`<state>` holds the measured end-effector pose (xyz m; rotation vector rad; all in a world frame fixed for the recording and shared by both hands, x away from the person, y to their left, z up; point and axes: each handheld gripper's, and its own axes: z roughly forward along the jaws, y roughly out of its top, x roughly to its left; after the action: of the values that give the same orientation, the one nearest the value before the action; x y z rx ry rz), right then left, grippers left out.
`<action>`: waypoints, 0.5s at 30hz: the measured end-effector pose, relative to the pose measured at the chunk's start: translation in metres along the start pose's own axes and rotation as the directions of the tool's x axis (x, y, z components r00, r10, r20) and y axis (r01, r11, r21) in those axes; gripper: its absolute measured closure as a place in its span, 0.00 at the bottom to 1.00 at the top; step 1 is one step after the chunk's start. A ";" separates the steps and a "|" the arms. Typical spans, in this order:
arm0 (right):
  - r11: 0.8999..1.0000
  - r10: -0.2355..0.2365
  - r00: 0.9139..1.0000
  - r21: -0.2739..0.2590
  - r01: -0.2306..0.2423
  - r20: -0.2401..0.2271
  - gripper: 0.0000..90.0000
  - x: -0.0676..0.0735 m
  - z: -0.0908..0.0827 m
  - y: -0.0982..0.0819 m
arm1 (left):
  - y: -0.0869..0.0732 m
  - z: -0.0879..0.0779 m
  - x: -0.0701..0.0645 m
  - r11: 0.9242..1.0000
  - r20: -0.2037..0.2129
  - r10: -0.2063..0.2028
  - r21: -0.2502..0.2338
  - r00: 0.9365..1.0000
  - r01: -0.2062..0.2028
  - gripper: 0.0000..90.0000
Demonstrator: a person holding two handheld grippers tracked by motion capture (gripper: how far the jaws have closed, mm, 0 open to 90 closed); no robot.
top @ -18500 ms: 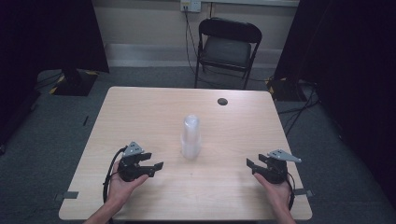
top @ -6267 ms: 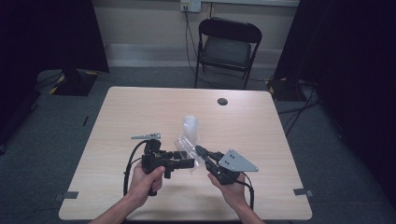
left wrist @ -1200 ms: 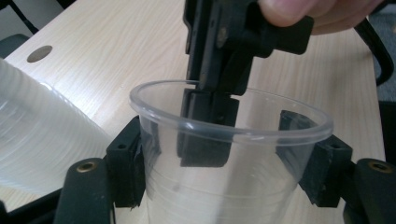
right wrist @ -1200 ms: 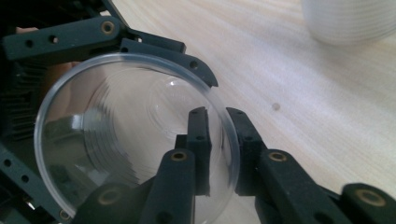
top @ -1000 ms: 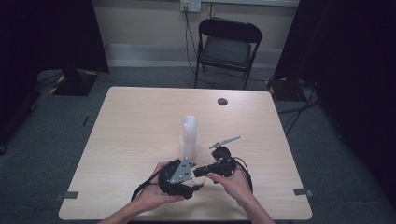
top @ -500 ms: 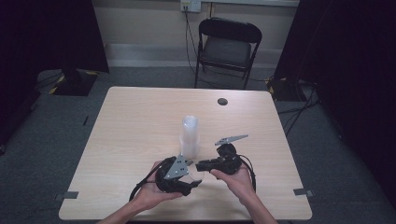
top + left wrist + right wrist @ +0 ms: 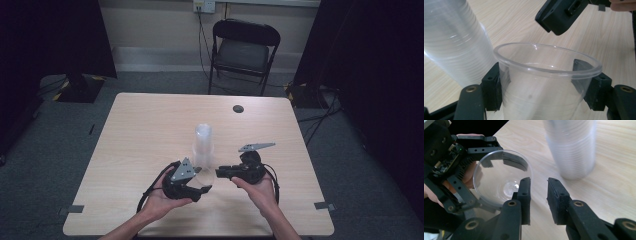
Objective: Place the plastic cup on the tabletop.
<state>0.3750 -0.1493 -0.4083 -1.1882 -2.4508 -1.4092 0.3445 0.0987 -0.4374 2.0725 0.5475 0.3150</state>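
Gripping the clear cup [image 7: 544, 82] upright between our left fingers [image 7: 492, 87], we see our right fingers [image 7: 524, 195], just opening and empty, beside its rim, the stack [image 7: 203, 145] just beyond.

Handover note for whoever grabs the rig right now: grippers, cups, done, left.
Left gripper: shut on single clear cup, mouth up, just in front of the cup stack.
Right gripper: empty; jaws just opening, a narrow gap, beside the cup's rim.
Done: one cup is off the stack, which stands mid-table.
Left: probably set this cup down, then separate the next.
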 end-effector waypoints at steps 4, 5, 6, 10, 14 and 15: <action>0.999 0.006 1.000 -0.034 -0.005 0.013 0.81 -0.003 -0.005 -0.001 | 0.000 -0.002 0.004 1.000 -0.005 -0.030 -0.010 1.000 0.030 0.34; 0.999 0.006 1.000 -0.034 -0.005 0.013 0.81 -0.003 -0.005 -0.001 | -0.001 -0.003 0.004 1.000 -0.010 -0.022 -0.013 1.000 0.021 0.34; 0.999 0.006 1.000 -0.039 -0.006 0.016 0.81 -0.003 -0.006 -0.001 | 0.000 -0.004 0.004 1.000 -0.013 -0.010 -0.006 1.000 0.010 0.34; 0.999 0.002 1.000 -0.051 -0.001 0.020 0.80 -0.003 -0.008 -0.002 | -0.001 -0.009 0.004 1.000 -0.017 -0.015 -0.019 1.000 0.015 0.34; 0.998 -0.002 1.000 -0.055 0.004 0.031 0.78 -0.004 -0.009 -0.001 | -0.001 -0.016 0.010 0.997 -0.027 -0.059 -0.051 0.998 0.058 0.34; 0.998 -0.006 0.999 -0.056 0.008 0.037 0.78 -0.005 -0.010 -0.001 | -0.001 -0.017 0.012 0.996 -0.033 -0.065 -0.055 0.997 0.063 0.34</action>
<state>0.3742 -0.1603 -0.4052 -1.2292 -2.4575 -1.4811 0.3472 0.1179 -0.4291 1.9965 0.6192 0.3256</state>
